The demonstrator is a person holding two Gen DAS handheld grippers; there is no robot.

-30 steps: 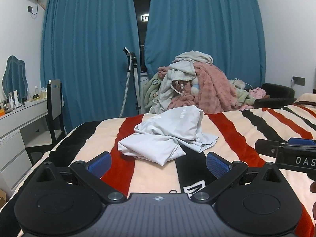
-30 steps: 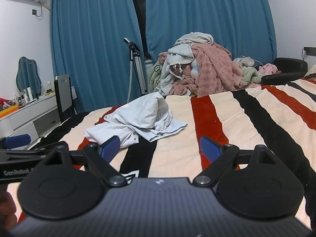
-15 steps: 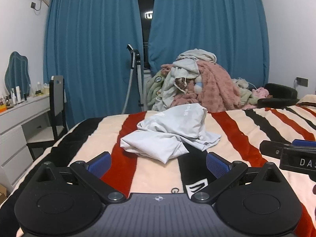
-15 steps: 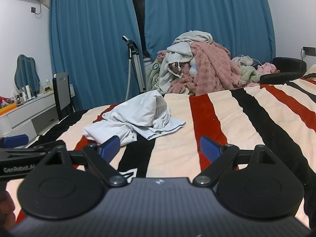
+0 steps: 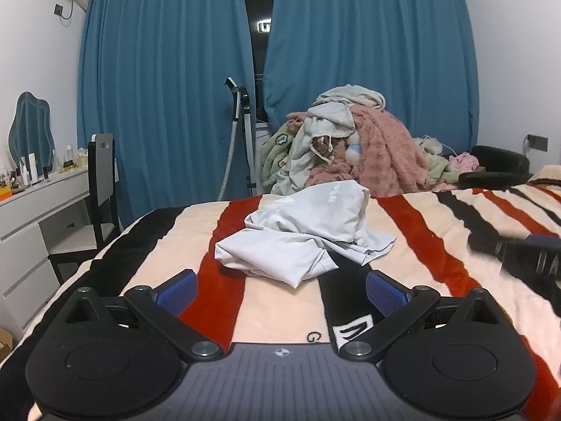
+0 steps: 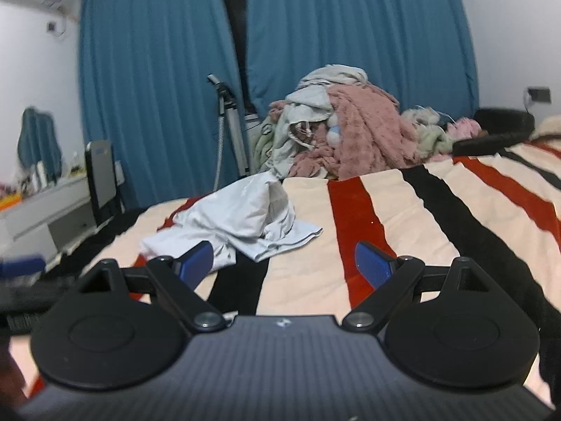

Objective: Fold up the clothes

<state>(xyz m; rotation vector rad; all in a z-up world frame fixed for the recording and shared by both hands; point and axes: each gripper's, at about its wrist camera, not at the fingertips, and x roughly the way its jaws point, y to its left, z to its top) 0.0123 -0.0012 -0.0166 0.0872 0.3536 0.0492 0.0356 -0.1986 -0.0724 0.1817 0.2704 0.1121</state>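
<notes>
Pale grey garment (image 5: pixel 301 238) crumpled (unfolded), heaped on striped bedspread (image 5: pixel 413 245), hem splayed right.

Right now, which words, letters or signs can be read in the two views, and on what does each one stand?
"G": on the striped blanket, beside a white emblem; the rest is hidden behind the left gripper.
"U": lit sign in the curtain gap; partly cut off.
White print on the grey garment: too faint to read.
Lettering on the right gripper: blurred, unreadable.
</notes>
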